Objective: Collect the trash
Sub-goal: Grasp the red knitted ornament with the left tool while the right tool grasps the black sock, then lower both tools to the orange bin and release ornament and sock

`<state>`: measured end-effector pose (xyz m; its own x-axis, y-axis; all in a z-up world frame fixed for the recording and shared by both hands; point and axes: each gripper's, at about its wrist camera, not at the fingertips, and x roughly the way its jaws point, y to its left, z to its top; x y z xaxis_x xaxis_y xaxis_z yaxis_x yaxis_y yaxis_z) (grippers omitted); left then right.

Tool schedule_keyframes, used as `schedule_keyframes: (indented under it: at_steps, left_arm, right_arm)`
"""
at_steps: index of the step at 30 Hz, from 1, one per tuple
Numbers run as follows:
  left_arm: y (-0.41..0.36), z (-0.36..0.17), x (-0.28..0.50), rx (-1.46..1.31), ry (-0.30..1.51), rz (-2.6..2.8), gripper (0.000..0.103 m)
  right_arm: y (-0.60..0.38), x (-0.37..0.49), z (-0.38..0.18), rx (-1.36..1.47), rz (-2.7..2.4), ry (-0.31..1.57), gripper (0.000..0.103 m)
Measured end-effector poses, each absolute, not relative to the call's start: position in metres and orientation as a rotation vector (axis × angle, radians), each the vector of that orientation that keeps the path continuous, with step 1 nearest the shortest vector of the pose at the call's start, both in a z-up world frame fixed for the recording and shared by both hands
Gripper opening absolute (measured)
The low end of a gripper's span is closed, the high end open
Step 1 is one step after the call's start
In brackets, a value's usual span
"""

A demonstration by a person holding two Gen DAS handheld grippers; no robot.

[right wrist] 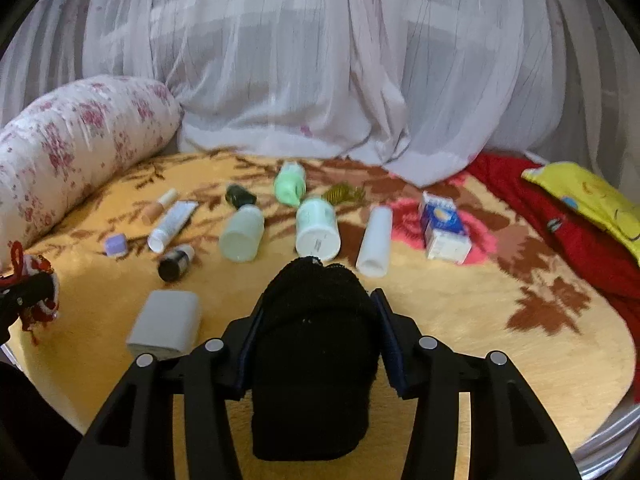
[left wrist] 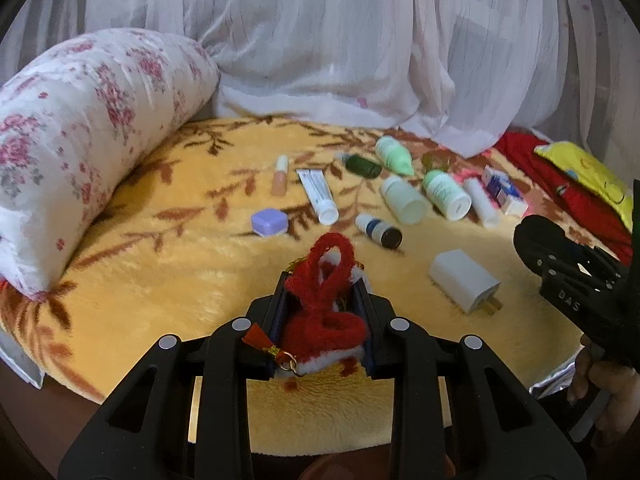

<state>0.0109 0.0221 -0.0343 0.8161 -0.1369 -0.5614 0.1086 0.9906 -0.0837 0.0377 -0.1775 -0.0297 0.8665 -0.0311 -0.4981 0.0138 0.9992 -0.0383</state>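
In my left wrist view I see my left gripper [left wrist: 322, 300] clenched on a red knitted ornament [left wrist: 328, 296] with a small gold ring, above the near edge of the yellow blanket [left wrist: 160, 280]; only here I can see the metal prongs of the white charger [left wrist: 464, 280], which lies just right of that ornament. My right wrist view shows what the other hides: my right gripper [right wrist: 316, 316] grasps a black cloth pouch [right wrist: 312, 360], and a gold hair clip [right wrist: 344, 194] lies far beyond the charger. Beyond the charger I count six bottles or tubes lying flat, one lilac case [left wrist: 269, 222], one blue-white carton [right wrist: 444, 228], one lip balm [left wrist: 280, 176]
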Motion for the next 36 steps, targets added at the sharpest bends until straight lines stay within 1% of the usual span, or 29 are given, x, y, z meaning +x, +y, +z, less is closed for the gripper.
schedule_keyframes:
  at_steps: [5, 10, 14, 19, 23, 24, 25, 26, 27, 28, 29, 30, 31, 34, 36]
  left_arm:
    - [0.022, -0.013, -0.011, -0.039, 0.586, -0.184, 0.028]
    - [0.016, -0.013, -0.040, -0.028, 0.683, -0.310, 0.028]
    - [0.006, -0.035, -0.064, 0.004, 0.805, -0.402, 0.028]
    - [-0.001, -0.079, -0.089, 0.026, 1.005, -0.486, 0.029]
    - [-0.001, -0.098, -0.099, 0.052, 1.067, -0.494, 0.031]
    - [-0.001, -0.101, -0.101, 0.050, 1.071, -0.493, 0.034]
    - [0.001, -0.102, -0.102, 0.043, 1.076, -0.488, 0.040]
    - [0.001, -0.103, -0.104, 0.037, 1.077, -0.484, 0.046]
    - [0.002, -0.103, -0.106, 0.033, 1.081, -0.481, 0.056]
    - [0.004, -0.102, -0.106, 0.033, 1.080, -0.473, 0.066]
    - [0.006, -0.099, -0.108, 0.038, 1.068, -0.453, 0.070]
    - [0.008, -0.096, -0.109, 0.043, 1.053, -0.438, 0.075]
    - [0.010, -0.093, -0.108, 0.048, 1.038, -0.425, 0.078]
    - [0.018, -0.080, -0.103, 0.034, 0.985, -0.392, 0.083]
    - [0.028, -0.068, -0.096, 0.008, 0.937, -0.361, 0.083]
  right_arm:
    - [-0.170, 0.014, -0.008, -0.034, 0.044, 0.503, 0.049]
    - [-0.154, -0.020, -0.002, -0.004, 0.205, 0.581, 0.050]
    - [-0.132, -0.053, -0.021, -0.043, 0.307, 0.704, 0.050]
    - [-0.116, -0.084, -0.061, -0.044, 0.379, 0.879, 0.050]
    - [-0.112, -0.098, -0.085, -0.055, 0.382, 0.959, 0.050]
    - [-0.112, -0.100, -0.089, -0.052, 0.387, 0.974, 0.051]
    - [-0.112, -0.101, -0.092, -0.048, 0.395, 0.983, 0.053]
    - [-0.113, -0.103, -0.093, -0.049, 0.402, 0.989, 0.057]
    - [-0.112, -0.104, -0.093, -0.053, 0.408, 0.990, 0.064]
    - [-0.113, -0.105, -0.092, -0.064, 0.402, 0.980, 0.081]
    - [-0.115, -0.107, -0.088, -0.073, 0.387, 0.963, 0.089]
    - [-0.116, -0.109, -0.085, -0.086, 0.370, 0.940, 0.090]
    - [-0.118, -0.110, -0.083, -0.101, 0.358, 0.924, 0.090]
    - [-0.129, -0.105, -0.075, -0.110, 0.315, 0.893, 0.090]
    - [-0.140, -0.096, -0.066, -0.103, 0.276, 0.860, 0.090]
